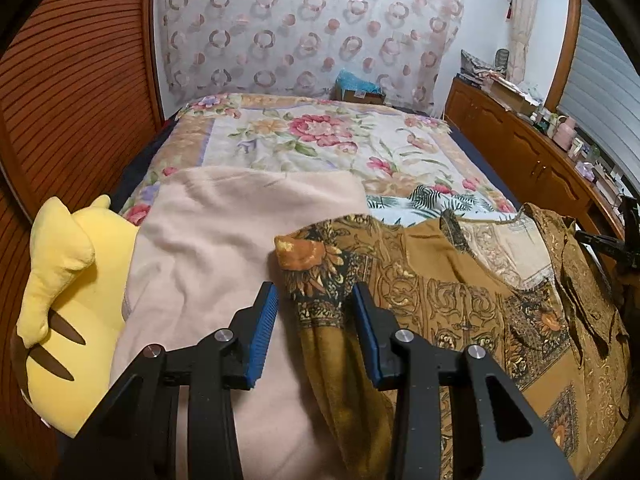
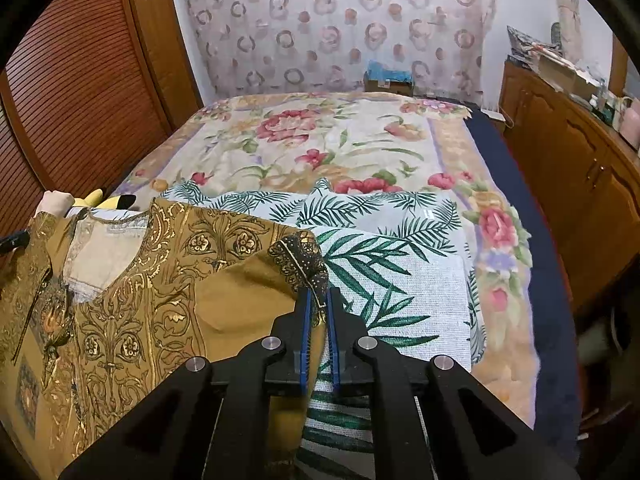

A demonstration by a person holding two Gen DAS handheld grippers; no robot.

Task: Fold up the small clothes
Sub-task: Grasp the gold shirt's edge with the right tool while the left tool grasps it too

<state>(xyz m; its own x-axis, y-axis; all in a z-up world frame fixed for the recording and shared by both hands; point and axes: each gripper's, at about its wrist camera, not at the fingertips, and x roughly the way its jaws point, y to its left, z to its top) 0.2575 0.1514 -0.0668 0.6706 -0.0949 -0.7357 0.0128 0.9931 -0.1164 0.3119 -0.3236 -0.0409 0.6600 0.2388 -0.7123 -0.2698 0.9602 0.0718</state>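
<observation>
A home bedroom — floral-covered bed, wooden dresser, plush toy.

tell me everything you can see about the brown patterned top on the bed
The brown patterned top is a thin, soft-looking mustard-brown garment printed with gold scrollwork and dark floral borders, with a pale lining at its V neckline. It lies spread and rumpled on the bed, over a palm-leaf cloth and beside a beige blanket. The right gripper is shut on one sleeve end; the other sleeve lies between the left gripper pads, the right pad against it, the left pad clear.
</observation>
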